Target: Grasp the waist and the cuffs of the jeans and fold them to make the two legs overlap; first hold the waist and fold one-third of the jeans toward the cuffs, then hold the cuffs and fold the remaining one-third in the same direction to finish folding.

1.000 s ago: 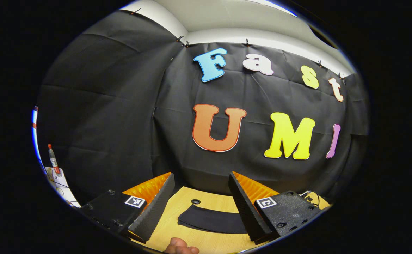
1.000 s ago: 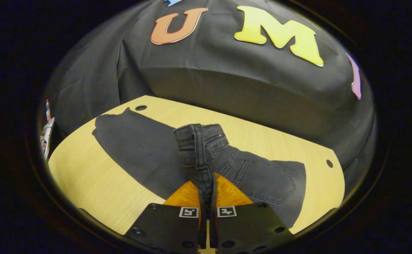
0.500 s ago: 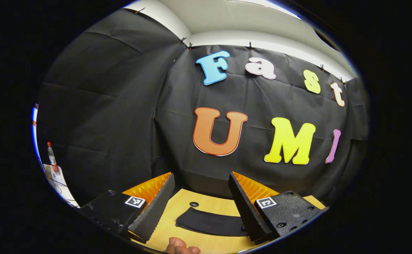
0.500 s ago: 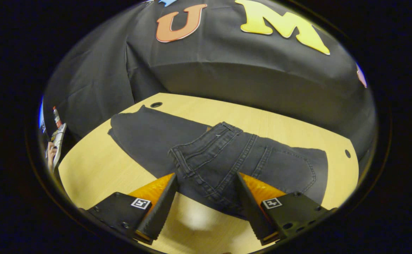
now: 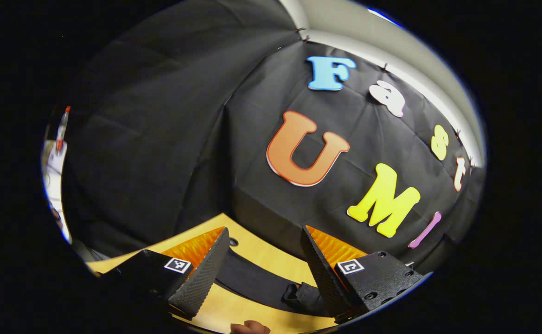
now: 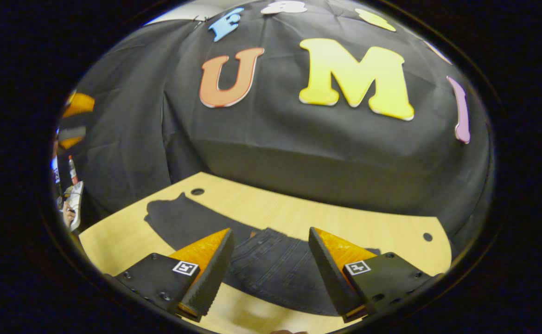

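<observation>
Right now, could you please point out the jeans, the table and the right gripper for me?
jeans [image 6: 271,266]: right gripper view, on the stitched denim between the fingers.
table [image 6: 298,215]: right gripper view, bare wood behind the jeans.
right gripper [image 6: 271,273]: right gripper view, midway between its open fingertips.

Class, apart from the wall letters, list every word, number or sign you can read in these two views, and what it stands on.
No readable words or numbers.
Left claw: square coded markers, pattern only.
Right claw: similar markers.
Papers at the edge: too small to read.
Jeans: no label shows.
</observation>
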Motion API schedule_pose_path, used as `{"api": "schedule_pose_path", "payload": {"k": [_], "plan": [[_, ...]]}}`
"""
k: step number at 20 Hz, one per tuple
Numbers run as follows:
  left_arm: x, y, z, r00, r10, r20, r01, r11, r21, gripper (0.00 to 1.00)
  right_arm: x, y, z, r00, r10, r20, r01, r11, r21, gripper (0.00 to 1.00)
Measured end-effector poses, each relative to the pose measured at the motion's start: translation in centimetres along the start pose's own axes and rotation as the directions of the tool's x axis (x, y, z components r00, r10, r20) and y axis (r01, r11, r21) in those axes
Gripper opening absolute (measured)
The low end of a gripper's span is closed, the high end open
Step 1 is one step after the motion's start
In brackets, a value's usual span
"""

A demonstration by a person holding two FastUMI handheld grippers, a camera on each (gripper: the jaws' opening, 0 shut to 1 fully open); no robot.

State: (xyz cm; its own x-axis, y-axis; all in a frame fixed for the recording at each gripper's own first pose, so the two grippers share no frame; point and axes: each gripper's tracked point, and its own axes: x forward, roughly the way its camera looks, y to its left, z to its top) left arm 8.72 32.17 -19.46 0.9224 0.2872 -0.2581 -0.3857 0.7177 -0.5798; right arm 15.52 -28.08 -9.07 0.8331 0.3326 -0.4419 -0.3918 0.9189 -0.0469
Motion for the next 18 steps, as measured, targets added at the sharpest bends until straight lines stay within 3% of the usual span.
{"api": "schedule_pose_path", "payload": {"k": [3,6,8,9,12,18], "plan": [[0.2,0.6,-3.9,0.992,-0.009,-0.125,-0.023,0.967,-0.254,0.99,-2.5,-2.5,4.7,0.995,-0.046,0.092,0.044,0.999,0.018,0.97],[1.1,1.2,-7.2,0.973,0.000,-0.230,-0.109,0.881,-0.460,0.99,-5.3,-4.8,9.1,0.979,-0.096,0.181,0.091,0.995,0.035,0.98],[0.8,0.8,-8.4,0.959,-0.004,-0.284,-0.169,0.795,-0.582,1.00,-6.9,-6.3,11.3,0.965,-0.125,0.229,0.120,0.992,0.037,0.97],[0.8,0.5,-8.5,0.956,0.001,-0.294,-0.190,0.767,-0.613,0.99,-7.4,-7.1,12.0,0.958,-0.148,0.244,0.143,0.989,0.038,0.96],[2.2,1.2,-9.5,0.953,0.008,-0.302,-0.214,0.721,-0.659,0.99,-9.4,-8.9,13.7,0.942,-0.194,0.275,0.182,0.981,0.070,0.97],[5.1,4.0,-12.1,0.951,0.022,-0.309,-0.240,0.683,-0.690,0.98,-12.8,-11.8,16.6,0.901,-0.269,0.341,0.252,0.963,0.095,0.98]]}}
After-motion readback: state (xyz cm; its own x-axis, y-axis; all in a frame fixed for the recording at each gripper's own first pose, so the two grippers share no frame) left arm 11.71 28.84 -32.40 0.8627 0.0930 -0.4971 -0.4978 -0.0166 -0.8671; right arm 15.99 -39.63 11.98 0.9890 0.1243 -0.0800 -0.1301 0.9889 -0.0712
